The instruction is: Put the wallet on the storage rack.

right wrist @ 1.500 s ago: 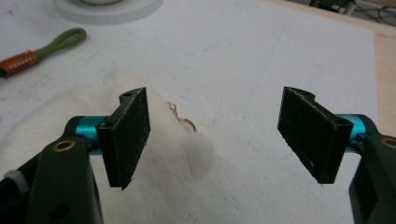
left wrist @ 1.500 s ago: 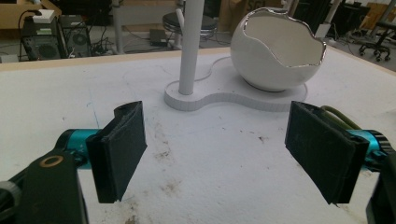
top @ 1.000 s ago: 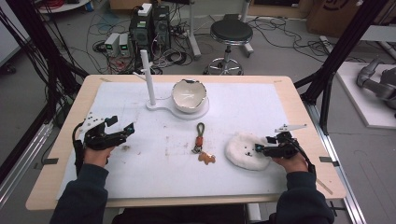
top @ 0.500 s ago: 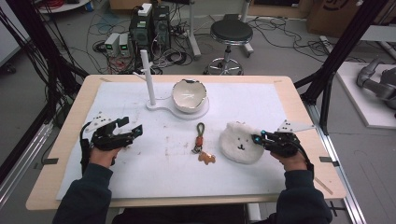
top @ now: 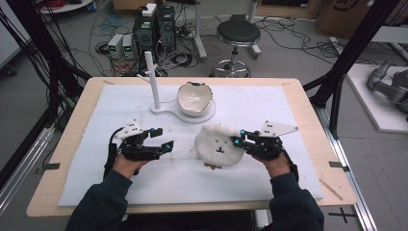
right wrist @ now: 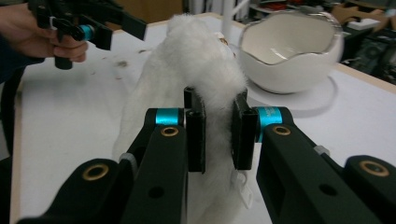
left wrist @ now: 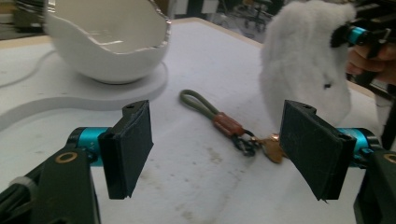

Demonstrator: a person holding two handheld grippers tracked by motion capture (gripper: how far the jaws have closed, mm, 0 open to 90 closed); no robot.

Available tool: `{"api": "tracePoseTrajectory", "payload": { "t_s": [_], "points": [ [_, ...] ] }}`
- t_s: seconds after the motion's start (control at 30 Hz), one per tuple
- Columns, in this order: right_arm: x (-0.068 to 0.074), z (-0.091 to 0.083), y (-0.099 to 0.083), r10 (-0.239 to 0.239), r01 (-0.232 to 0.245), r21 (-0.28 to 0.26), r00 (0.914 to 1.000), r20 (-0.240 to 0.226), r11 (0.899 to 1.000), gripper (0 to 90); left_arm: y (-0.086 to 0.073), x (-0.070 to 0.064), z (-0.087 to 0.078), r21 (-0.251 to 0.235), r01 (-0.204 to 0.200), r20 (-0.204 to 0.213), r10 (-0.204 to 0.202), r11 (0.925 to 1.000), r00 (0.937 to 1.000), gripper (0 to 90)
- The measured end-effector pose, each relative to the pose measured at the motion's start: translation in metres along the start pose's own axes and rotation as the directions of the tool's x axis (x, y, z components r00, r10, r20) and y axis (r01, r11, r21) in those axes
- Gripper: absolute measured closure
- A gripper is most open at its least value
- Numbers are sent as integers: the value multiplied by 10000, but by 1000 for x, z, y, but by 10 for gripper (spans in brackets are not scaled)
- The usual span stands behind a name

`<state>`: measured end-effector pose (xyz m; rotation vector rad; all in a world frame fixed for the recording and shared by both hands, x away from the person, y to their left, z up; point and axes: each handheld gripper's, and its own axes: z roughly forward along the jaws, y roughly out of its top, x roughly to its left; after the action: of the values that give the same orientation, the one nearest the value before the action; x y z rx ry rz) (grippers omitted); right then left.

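On the white-covered table (top: 269,110), we see our right gripper (top: 239,140), jaws clamped on the fluffy white plush pouch (top: 219,145), has carried it to frame centre, over the olive-looped keychain (left wrist: 224,125); left gripper (top: 162,141) has advanced, jaws apart, probably ready to help.

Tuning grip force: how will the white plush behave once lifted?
Probably soft: the right gripper dents the plush where its jaws pinch. Likely floppy, as its body hangs limp below the grip. Seems light, since a pinch on one edge holds it.
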<state>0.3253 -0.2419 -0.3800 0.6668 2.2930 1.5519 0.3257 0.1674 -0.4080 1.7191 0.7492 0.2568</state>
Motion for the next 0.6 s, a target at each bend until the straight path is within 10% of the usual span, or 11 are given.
{"api": "tracePoseTrajectory", "payload": {
  "t_s": [0.4, 0.53, 0.6],
  "points": [
    [25, 35, 9, -669, 697, 224, 9918, -1089, 9973, 798, -5, -23, 30, 909, -609, 1736, 444, 9940, 9838, 408],
    [27, 39, 9, -703, 750, 431, 9924, -1014, 9963, 783, -7, -28, 32, 1225, -999, 1614, 795, 9874, 9837, 738],
    [26, 39, 8, -437, 472, 438, 9960, -782, 9979, 717, -6, -28, 31, 1062, -1037, 1591, 860, 9889, 9835, 763]
  ]
}}
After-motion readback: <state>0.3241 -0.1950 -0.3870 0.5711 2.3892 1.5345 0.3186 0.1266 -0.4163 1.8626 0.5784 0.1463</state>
